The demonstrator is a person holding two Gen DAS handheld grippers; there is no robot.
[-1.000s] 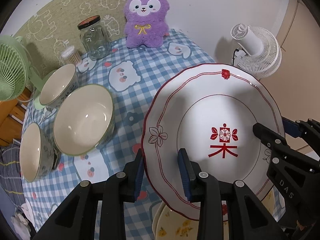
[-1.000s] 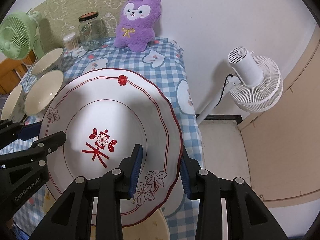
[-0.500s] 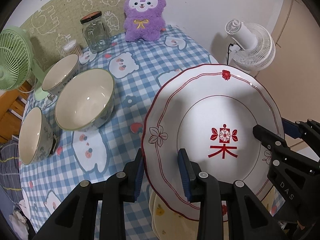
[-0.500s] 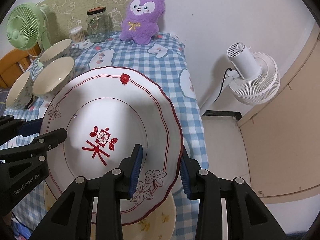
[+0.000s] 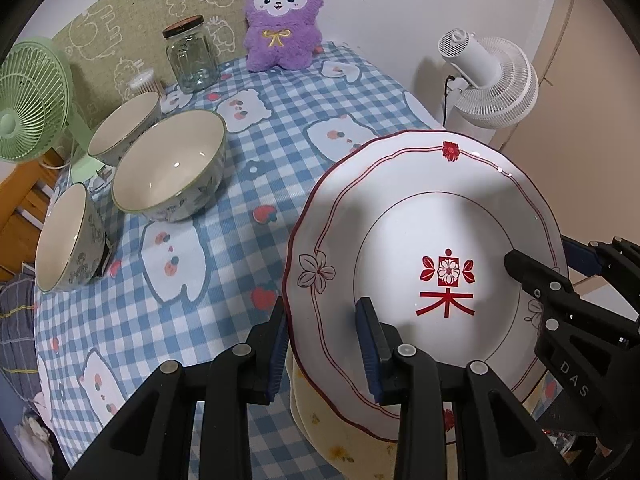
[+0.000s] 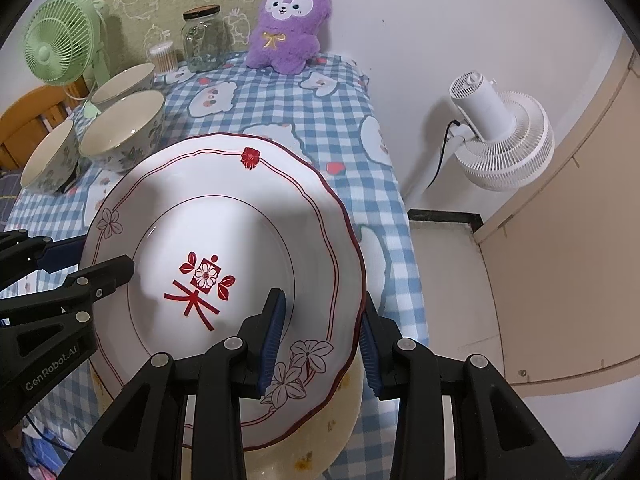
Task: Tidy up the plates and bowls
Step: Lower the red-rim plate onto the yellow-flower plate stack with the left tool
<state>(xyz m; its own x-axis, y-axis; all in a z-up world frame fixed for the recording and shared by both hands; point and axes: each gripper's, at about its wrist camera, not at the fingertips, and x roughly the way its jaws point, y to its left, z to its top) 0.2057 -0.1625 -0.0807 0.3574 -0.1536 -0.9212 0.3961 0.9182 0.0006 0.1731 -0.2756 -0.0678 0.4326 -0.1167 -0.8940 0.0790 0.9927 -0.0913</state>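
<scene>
The red-trimmed plate (image 5: 432, 240) is gripped at its rim between the fingers of the left gripper (image 5: 324, 340) and those of the right gripper (image 6: 322, 336), above a yellow-flowered plate (image 6: 320, 440). Three bowls (image 5: 172, 168) are seen beyond the left fingertips.

"GenRobot.AI" on left hand-held gripper (image 6: 120, 268)

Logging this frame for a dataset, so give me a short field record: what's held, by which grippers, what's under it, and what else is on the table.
held: red-trimmed plate, tilted, above the table
left gripper: shut on the plate's left rim
right gripper: shut on the plate's right rim
beneath: yellow plate, mostly hidden
bowls: three, left side, separate; largest
back of table: jar, purple plush
</scene>
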